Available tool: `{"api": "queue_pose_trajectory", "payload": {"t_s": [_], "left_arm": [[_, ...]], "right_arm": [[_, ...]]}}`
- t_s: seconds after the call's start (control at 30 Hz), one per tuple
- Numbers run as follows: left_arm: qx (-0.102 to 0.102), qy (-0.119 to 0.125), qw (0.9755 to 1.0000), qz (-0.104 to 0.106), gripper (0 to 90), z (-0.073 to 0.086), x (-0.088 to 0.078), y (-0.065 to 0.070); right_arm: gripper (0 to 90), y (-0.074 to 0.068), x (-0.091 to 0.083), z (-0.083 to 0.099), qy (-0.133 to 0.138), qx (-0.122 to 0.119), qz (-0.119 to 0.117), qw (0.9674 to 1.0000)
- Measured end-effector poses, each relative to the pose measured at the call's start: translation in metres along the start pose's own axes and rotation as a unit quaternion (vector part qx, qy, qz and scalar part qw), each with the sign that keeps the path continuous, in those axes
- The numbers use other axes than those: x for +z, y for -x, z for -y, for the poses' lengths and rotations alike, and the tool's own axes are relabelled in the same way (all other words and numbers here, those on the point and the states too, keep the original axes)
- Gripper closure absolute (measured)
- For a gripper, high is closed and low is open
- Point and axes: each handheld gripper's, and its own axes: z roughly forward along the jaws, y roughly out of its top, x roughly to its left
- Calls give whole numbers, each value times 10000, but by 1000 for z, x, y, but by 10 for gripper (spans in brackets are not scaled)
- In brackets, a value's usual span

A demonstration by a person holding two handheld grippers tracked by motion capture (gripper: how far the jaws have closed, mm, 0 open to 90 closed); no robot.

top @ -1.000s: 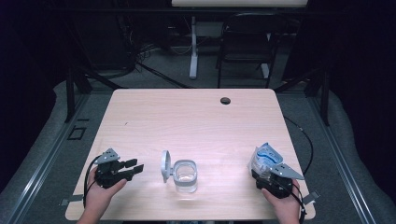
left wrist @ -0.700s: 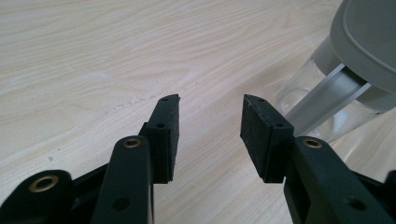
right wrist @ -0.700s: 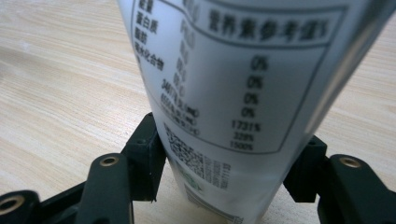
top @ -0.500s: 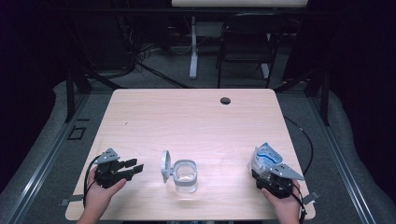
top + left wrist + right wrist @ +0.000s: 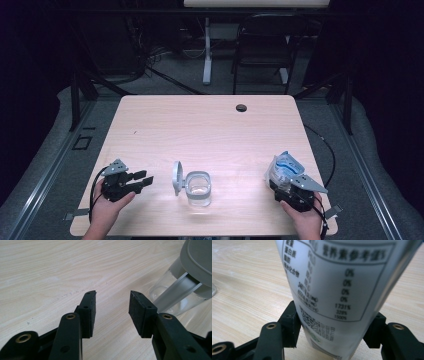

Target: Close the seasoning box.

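A clear plastic container (image 5: pixel 198 187) stands near the table's front edge, its grey hinged lid (image 5: pixel 176 177) flipped up on its left side. My left gripper (image 5: pixel 144 179) lies to the left of it, open, with nothing between its pads. In the left gripper view the container (image 5: pixel 175 297) and lid (image 5: pixel 197 262) sit just past the right jaw of the left gripper (image 5: pixel 112 307). My right gripper (image 5: pixel 282 182) at the front right is shut on a white and blue packet (image 5: pixel 284 167). In the right gripper view the packet (image 5: pixel 337 285), printed with a nutrition table, is pinched between the pads of the right gripper (image 5: pixel 334 325).
The light wooden table (image 5: pixel 200 130) has a dark round grommet (image 5: pixel 241 107) near its far edge. A chair (image 5: pixel 262 50) and a white stand (image 5: pixel 206 55) are on the floor behind the table. A cable (image 5: pixel 325 145) hangs off the right edge.
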Motion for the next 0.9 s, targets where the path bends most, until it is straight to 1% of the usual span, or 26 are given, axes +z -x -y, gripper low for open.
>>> {"api": "queue_pose_trajectory", "payload": {"t_s": [0.1,0.13,0.17,0.2,0.33,0.37,0.43,0.47,0.57,0.7,0.9], "left_arm": [[-4,5,10000,10,575,0,-2,-1],[-3,-15,10000,1,574,0,-2,-1],[-11,-7,10000,-5,574,0,-3,-1],[-29,47,10000,-19,572,0,-3,-1],[-15,62,10000,-29,571,0,-4,-2],[-12,59,10000,-28,570,0,-4,-2],[-13,48,10000,-36,569,0,-5,-1],[4,43,10000,-33,568,0,-5,-1],[4,46,10000,-40,564,0,-5,-1],[-3,59,10000,-40,556,0,-5,-2],[13,44,10000,-51,555,0,-5,-2]], "right_arm": [[418,-1,-2,-5,-23,-68,-3,10000],[418,-2,-2,-7,27,-8,-40,10000],[418,-3,-3,-9,35,1,-67,10000],[418,-4,-4,-12,33,-33,-69,10000],[418,-9,-6,-24,72,-162,-136,9998],[418,-10,-6,-28,129,-159,-168,9996],[418,-13,-5,-35,122,-248,-232,9993],[418,-15,-4,-39,88,-332,-228,9991],[418,-20,-2,-51,28,-509,-319,9982],[417,-27,3,-64,-2,-709,-530,9961],[418,-35,12,-79,-74,-821,-901,9925]]}}
